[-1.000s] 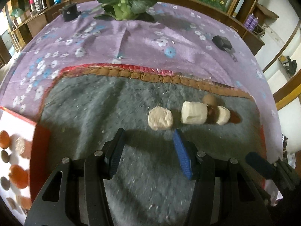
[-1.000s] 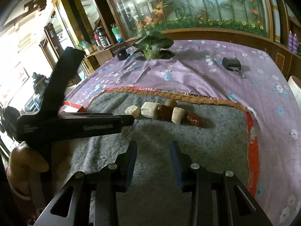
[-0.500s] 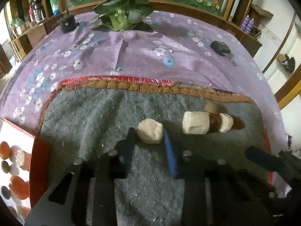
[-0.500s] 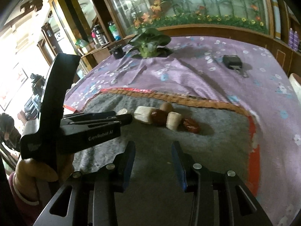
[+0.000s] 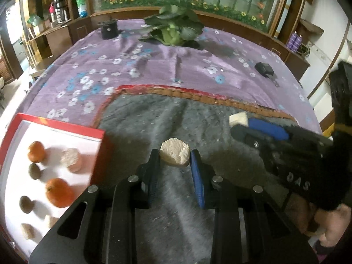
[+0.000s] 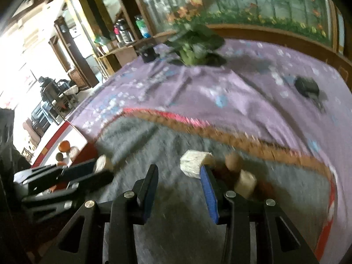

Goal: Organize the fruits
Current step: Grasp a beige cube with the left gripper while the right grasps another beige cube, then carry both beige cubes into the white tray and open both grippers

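Note:
My left gripper [image 5: 175, 157] is shut on a pale fruit chunk [image 5: 174, 155] and holds it over the grey mat [image 5: 154, 118]. It also shows in the right wrist view [image 6: 102, 164]. A red-rimmed white tray [image 5: 13, 151] at the left holds oranges [image 5: 59, 192], small brown fruits [image 5: 34, 171] and pale chunks [image 5: 71, 160]. My right gripper [image 6: 179, 173] is open above the mat, close to a white fruit piece [image 6: 193, 161] by its right finger. A brown fruit [image 6: 234, 161], another pale piece [image 6: 247, 181] and dark red fruits lie just right of it.
A leafy green plant [image 5: 173, 27] and a black cup [image 5: 109, 28] stand at the far side of the purple flowered cloth [image 5: 154, 66]. A black key fob [image 5: 264, 68] lies at the far right. Shelves with bottles line the back left.
My left gripper closed on the pale chunk and carried it left toward the tray. My right gripper moved forward and down to the row of fruit pieces and opened wider.

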Demonstrator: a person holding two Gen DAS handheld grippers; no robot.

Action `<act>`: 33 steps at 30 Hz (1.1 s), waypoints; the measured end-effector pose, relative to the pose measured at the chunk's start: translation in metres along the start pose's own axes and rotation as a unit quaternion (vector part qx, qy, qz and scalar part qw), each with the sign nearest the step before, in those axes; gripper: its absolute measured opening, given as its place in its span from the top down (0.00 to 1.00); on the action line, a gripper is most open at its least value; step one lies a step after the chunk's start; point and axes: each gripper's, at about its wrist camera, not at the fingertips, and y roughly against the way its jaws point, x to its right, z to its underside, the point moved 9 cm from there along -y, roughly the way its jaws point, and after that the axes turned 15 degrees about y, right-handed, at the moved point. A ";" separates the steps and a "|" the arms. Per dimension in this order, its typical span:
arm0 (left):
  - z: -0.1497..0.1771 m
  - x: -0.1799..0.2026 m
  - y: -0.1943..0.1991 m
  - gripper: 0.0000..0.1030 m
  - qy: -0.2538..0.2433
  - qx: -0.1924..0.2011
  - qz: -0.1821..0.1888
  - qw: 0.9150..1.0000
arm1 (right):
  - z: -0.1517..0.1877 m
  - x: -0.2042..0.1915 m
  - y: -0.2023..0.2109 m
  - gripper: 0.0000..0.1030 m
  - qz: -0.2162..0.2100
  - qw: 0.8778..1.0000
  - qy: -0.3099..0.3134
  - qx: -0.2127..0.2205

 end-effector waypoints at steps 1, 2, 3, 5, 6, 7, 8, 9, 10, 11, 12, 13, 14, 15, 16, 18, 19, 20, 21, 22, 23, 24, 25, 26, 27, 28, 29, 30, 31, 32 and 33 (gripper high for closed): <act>-0.001 -0.002 0.002 0.73 0.001 0.002 -0.001 1.000 | -0.005 -0.003 -0.002 0.62 -0.009 1.000 0.002 0.003; -0.001 -0.004 0.004 0.73 0.003 0.003 0.001 1.000 | -0.014 -0.013 -0.009 0.62 -0.035 0.999 0.000 0.003; -0.001 -0.006 0.005 0.73 0.005 0.003 0.002 1.000 | -0.014 -0.013 -0.009 0.62 -0.035 0.999 0.000 0.003; 0.000 -0.008 0.007 0.73 0.007 0.001 0.006 1.000 | -0.017 -0.015 -0.009 0.62 -0.018 1.000 0.009 0.004; 0.000 -0.009 0.008 0.73 0.006 0.002 0.007 1.000 | -0.017 -0.014 -0.006 0.62 -0.005 1.000 0.016 0.005; 0.001 -0.009 0.009 0.73 0.006 0.002 0.008 1.000 | -0.016 -0.013 -0.003 0.62 0.003 1.000 0.019 0.004; 0.001 -0.009 0.009 0.73 0.005 0.001 0.009 1.000 | -0.014 -0.010 0.002 0.62 0.012 1.000 0.016 0.005; 0.001 -0.009 0.009 0.73 0.006 0.000 0.012 1.000 | -0.013 -0.007 0.004 0.62 0.018 1.000 0.014 0.007; 0.001 -0.009 0.009 0.73 0.007 -0.001 0.014 1.000 | -0.011 -0.004 0.007 0.59 0.024 1.000 0.011 0.006; 0.002 -0.008 0.009 0.73 0.007 -0.002 0.016 1.000 | -0.010 0.000 0.007 0.57 0.032 0.999 0.010 0.005; 0.002 -0.007 0.008 0.73 0.007 -0.003 0.017 1.000 | -0.008 0.004 0.007 0.57 0.043 0.999 0.013 0.002; 0.002 -0.007 0.009 0.73 0.007 -0.003 0.018 1.000 | -0.008 0.007 0.005 0.56 0.049 0.999 0.015 -0.002; 0.002 -0.007 0.009 0.73 0.007 -0.002 0.019 1.000 | -0.008 0.008 0.001 0.56 0.051 0.999 0.018 -0.007; 0.003 -0.007 0.009 0.73 0.007 -0.002 0.019 1.000 | -0.010 0.007 -0.010 0.56 0.040 0.999 0.028 -0.015; 0.003 -0.007 0.009 0.73 0.007 -0.003 0.018 1.000 | -0.010 0.007 -0.010 0.56 0.040 0.999 0.028 -0.015; 0.003 -0.008 0.008 0.73 0.008 -0.005 0.017 1.000 | -0.010 0.009 -0.023 0.56 0.051 0.997 0.041 -0.034; 0.003 -0.009 0.009 0.73 0.008 -0.004 0.015 1.000 | -0.008 0.009 -0.029 0.56 0.055 0.996 0.048 -0.043; 0.003 -0.009 0.009 0.73 0.007 -0.002 0.013 1.000 | -0.006 0.008 -0.034 0.59 0.051 0.996 0.054 -0.049; 0.003 -0.010 0.010 0.73 0.007 0.000 0.011 1.000 | -0.006 0.008 -0.036 0.67 0.054 0.996 0.059 -0.046; 0.003 -0.010 0.011 0.73 0.006 0.002 0.009 1.000 | -0.006 0.008 -0.036 0.75 0.058 0.995 0.059 -0.045; 0.002 -0.011 0.012 0.73 0.004 0.005 0.006 1.000 | -0.005 0.008 -0.035 0.75 0.058 0.996 0.057 -0.046; 0.003 -0.012 0.012 0.73 0.004 0.006 0.004 1.000 | -0.004 0.007 -0.031 0.75 0.049 0.996 0.053 -0.042; 0.003 -0.012 0.014 0.73 0.004 0.007 0.003 1.000 | -0.004 0.004 -0.028 0.75 0.046 0.997 0.053 -0.040; 0.004 -0.012 0.015 0.73 0.003 0.008 0.002 1.000 | -0.003 0.001 -0.024 0.75 0.048 0.997 0.056 -0.036; 0.004 -0.012 0.016 0.73 0.002 0.010 0.001 1.000 | -0.003 -0.002 -0.018 0.75 0.053 0.996 0.060 -0.031; 0.005 -0.013 0.019 0.73 0.001 0.012 -0.001 1.000 | -0.002 -0.005 -0.012 0.75 0.054 0.996 0.061 -0.026; 0.006 -0.014 0.020 0.73 0.001 0.014 -0.001 1.000 | 0.000 -0.014 0.001 0.75 0.047 0.997 0.056 -0.014; 0.007 -0.015 0.023 0.73 0.001 0.016 -0.003 1.000 | 0.000 -0.014 0.001 0.75 0.047 0.997 0.056 -0.014; 0.007 -0.016 0.024 0.73 0.001 0.018 -0.005 1.000 | 0.001 -0.020 0.008 0.75 0.041 0.998 0.050 -0.006; 0.008 -0.018 0.027 0.73 0.001 0.021 -0.008 1.000 | 0.001 -0.025 0.012 0.75 0.038 0.998 0.049 -0.002; 0.009 -0.019 0.030 0.73 0.002 0.024 -0.010 1.000 | 0.002 -0.032 0.017 0.75 0.034 0.998 0.051 0.003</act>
